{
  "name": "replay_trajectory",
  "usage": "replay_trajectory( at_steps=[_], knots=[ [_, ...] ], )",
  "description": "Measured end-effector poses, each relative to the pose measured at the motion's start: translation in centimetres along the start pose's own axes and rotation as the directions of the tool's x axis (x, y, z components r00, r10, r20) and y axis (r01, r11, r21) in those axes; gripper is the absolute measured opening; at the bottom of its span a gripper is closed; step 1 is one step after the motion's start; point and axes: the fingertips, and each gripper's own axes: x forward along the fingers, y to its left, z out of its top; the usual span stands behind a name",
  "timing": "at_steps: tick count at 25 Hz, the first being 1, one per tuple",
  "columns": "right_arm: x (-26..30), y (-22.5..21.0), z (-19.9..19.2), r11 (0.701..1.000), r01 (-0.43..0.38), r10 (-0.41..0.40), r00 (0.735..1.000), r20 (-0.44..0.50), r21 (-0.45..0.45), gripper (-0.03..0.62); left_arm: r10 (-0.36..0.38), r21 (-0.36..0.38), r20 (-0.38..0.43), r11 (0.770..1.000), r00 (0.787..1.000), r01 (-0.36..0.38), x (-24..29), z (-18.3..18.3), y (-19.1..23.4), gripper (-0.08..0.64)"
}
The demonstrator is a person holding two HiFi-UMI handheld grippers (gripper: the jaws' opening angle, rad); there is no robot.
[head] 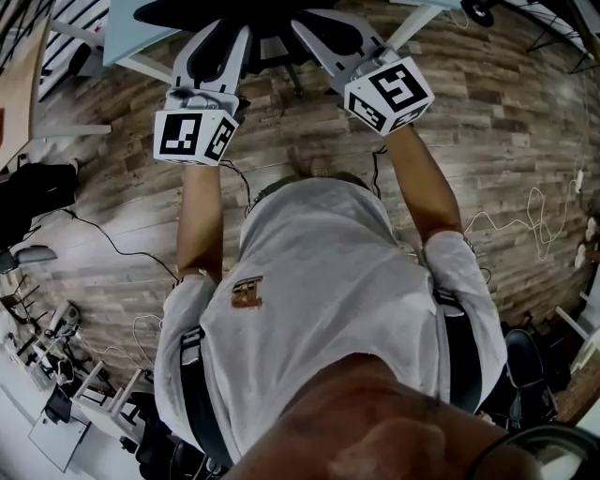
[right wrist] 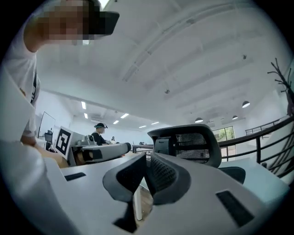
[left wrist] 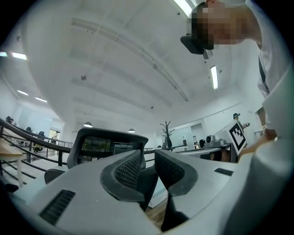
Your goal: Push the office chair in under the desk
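Note:
The black office chair (head: pixel 272 21) stands at the top of the head view, partly under the pale desk (head: pixel 131 33). Both grippers reach toward it from this side. My left gripper (head: pixel 225 42) points at the chair's left part; in the left gripper view its jaws (left wrist: pixel 148 167) stand a little apart with nothing between them, and the mesh chair back (left wrist: pixel 108 144) rises just behind. My right gripper (head: pixel 328 28) points at the chair's right part; its pads (right wrist: pixel 147 172) nearly meet, with the chair back (right wrist: pixel 183 144) beyond. Whether either gripper touches the chair is hidden.
Wooden floor (head: pixel 506 131) with loose cables (head: pixel 539 211) spreads to the right. A black bag (head: pixel 33 192) lies at the left and white frames (head: pixel 89 394) at the lower left. A railing (left wrist: pixel 27 133) and a coat stand (left wrist: pixel 166 133) are far off.

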Motion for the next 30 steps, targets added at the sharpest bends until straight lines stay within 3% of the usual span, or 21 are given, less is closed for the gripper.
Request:
replay_trajectory(
  at_steps=[8,30],
  knots=[
    [0.2,2.4,0.2,0.997,-0.074,0.074,0.997,0.021,0.006,0.037,0.007,-0.014,0.031,1.000,0.999,-0.006,-0.7,0.8,-0.6,0.026],
    [-0.1,3.7,0.3,0.996,-0.084,0.084,0.996,0.019,0.010,0.035,-0.053,-0.020,0.034,0.998,0.998,0.053,-0.8,0.7,-2.4,0.020]
  ],
)
